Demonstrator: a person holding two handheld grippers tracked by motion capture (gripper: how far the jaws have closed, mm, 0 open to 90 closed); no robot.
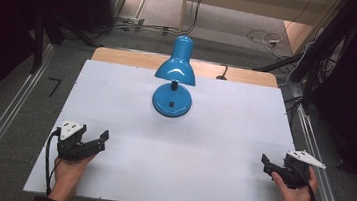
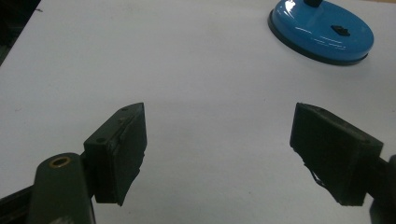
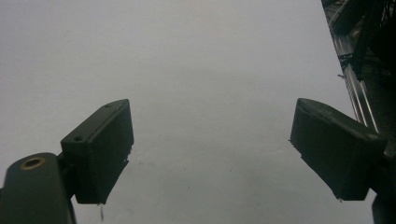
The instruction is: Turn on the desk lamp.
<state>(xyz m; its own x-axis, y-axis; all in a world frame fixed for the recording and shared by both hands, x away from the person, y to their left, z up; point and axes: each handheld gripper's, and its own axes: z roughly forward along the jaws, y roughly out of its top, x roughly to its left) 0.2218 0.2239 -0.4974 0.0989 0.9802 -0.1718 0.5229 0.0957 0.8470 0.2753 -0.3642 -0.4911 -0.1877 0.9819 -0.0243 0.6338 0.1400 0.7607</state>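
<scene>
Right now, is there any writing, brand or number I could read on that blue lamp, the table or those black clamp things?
None can be read.
The blue lamp is plain blue, and the black switch on its base carries no legible mark.
The white table has no print.
The left gripper and right gripper, both open and empty, bear no readable label.

text: none legible | labels: none | signs: none
</scene>
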